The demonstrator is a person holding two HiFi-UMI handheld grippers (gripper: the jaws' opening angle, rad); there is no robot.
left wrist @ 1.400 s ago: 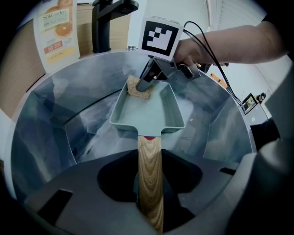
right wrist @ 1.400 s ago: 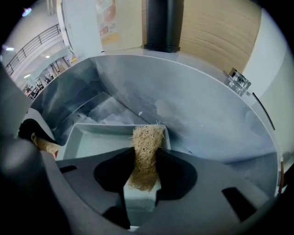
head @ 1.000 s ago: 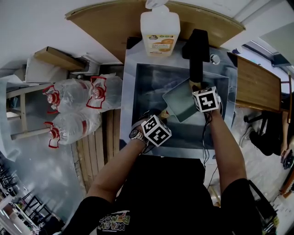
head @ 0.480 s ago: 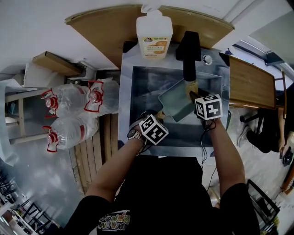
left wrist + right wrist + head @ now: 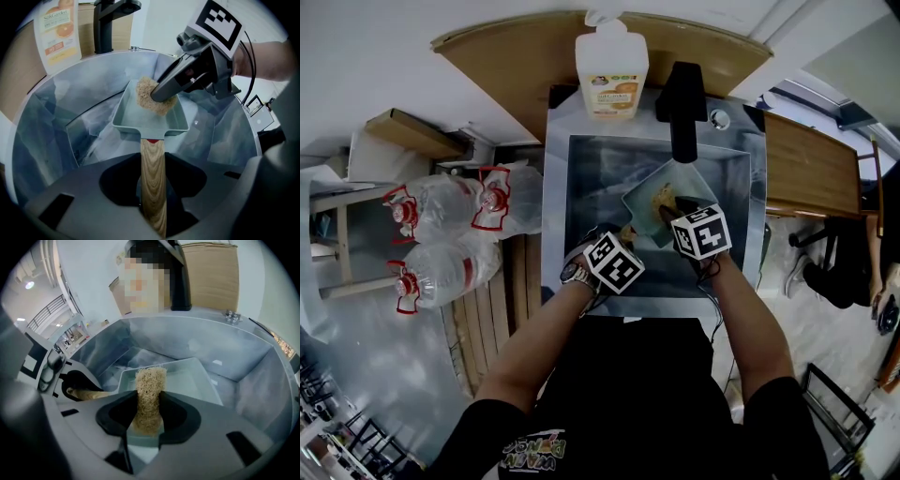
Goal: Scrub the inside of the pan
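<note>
A square grey-green pan [image 5: 677, 184] with a wooden handle [image 5: 153, 173] lies tilted in the steel sink [image 5: 581, 187]. My left gripper [image 5: 623, 234] is shut on the handle at the pan's near-left side; in the left gripper view the handle runs straight between its jaws [image 5: 153, 185]. My right gripper [image 5: 667, 210] is shut on a tan fibrous scrubber [image 5: 149, 390], which sticks out past the jaws. In the left gripper view the scrubber [image 5: 151, 96] rests on the pan's floor [image 5: 154, 119] near the far wall.
A large soap bottle [image 5: 611, 61] and a black faucet [image 5: 682, 103] stand at the back of the sink. Several big water bottles [image 5: 441, 225] lie to the left. Wooden surfaces sit behind [image 5: 506, 56] and to the right [image 5: 816, 164].
My right gripper has moved leftward and nearer me across the pan with the scrubber in it. The left gripper has kept its hold on the handle without moving.
</note>
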